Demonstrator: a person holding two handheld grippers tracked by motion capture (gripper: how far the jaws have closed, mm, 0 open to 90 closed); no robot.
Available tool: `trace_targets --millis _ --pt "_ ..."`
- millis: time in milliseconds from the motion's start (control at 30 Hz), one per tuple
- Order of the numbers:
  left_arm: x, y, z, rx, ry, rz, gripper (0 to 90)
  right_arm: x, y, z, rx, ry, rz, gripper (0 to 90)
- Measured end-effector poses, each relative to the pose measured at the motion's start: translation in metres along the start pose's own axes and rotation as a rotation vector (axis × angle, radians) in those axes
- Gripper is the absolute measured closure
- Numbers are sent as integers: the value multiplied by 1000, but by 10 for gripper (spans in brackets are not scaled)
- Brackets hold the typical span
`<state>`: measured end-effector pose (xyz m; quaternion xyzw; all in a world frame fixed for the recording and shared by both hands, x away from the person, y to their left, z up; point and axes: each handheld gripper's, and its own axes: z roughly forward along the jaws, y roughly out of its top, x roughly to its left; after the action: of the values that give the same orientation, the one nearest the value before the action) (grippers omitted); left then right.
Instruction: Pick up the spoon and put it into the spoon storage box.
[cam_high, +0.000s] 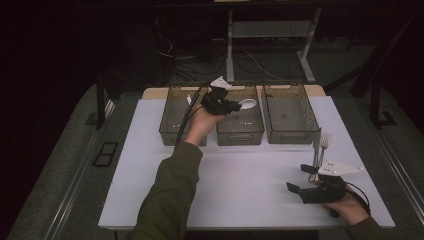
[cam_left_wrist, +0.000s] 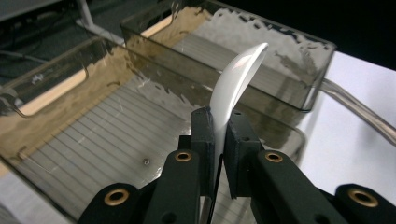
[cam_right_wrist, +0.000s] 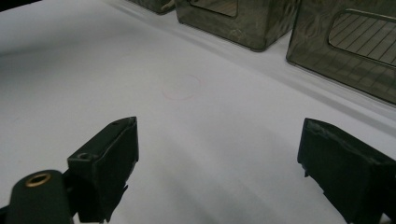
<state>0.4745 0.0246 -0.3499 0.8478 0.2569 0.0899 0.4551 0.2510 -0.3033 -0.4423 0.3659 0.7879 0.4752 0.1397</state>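
ok so L gripper (cam_left_wrist: 215, 140) first: jaws are clamped tight on a white spoon (cam_left_wrist: 236, 84), pinching the handle edge-on w/ the bowl sticking up and out past the tips. In the left gripper view the lower end of the handle disappears between the jaws, so I can't tell how much of it is below the pinch. From up top the L gripper (cam_high: 234, 106) sits over the middle bin (cam_high: 240, 131) of three smoky see-thru bins, spoon (cam_high: 247, 103) bowl pointing right over that bin. Spoon is off the bin floor, as far as I can see not touching anything but the jaws. Left forearm in a green sleeve (cam_high: 167, 195) reaches fwd from the bottom edge, wrist bent up a bit, cable trailing back over the left bin (cam_high: 174, 127).

R gripper (cam_high: 301, 181) is down at the near right of the white table (cam_high: 150, 165), jaws spread wide, nothing between them. Hand (cam_high: 347, 207) is partly cut off by the frame edge, so grip on the handle is hard to read. The right gripper view confirms it: R gripper (cam_right_wrist: 217, 161) jaws well apart, just bare table between, plus a faint pinkish ring mark (cam_right_wrist: 183, 87) that I can't make out from above.

High view also shows a fork (cam_high: 324, 145) and a 2nd utensil (cam_high: 316, 150) lying just beyond the R gripper; its grey plate hides their near ends, can't tell what the 2nd one is. Right bin (cam_high: 290, 131) looks dim, contents hard to judge.
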Motion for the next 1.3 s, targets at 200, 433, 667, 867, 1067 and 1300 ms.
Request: trace_targets --millis 200,433,667,867,1067,1300 --pt "3 -4 23 60 37 -25 823 -1 0 -1 -4 0 -2 123" --pt "2 -8 38 133 70 -64 822 -1 0 -3 -11 1 4 124" --pt "-2 -11 49 212 74 -47 822 -1 0 -3 -14 -2 2 138" --pt "-5 -15 57 270 48 -37 819 -1 0 -4 -12 -3 -1 138" --pt "-3 -14 55 257 31 -55 769 -1 0 -4 -11 -3 1 138" --pt "-1 -13 50 209 26 -75 734 -1 0 -3 -13 -1 1 138"
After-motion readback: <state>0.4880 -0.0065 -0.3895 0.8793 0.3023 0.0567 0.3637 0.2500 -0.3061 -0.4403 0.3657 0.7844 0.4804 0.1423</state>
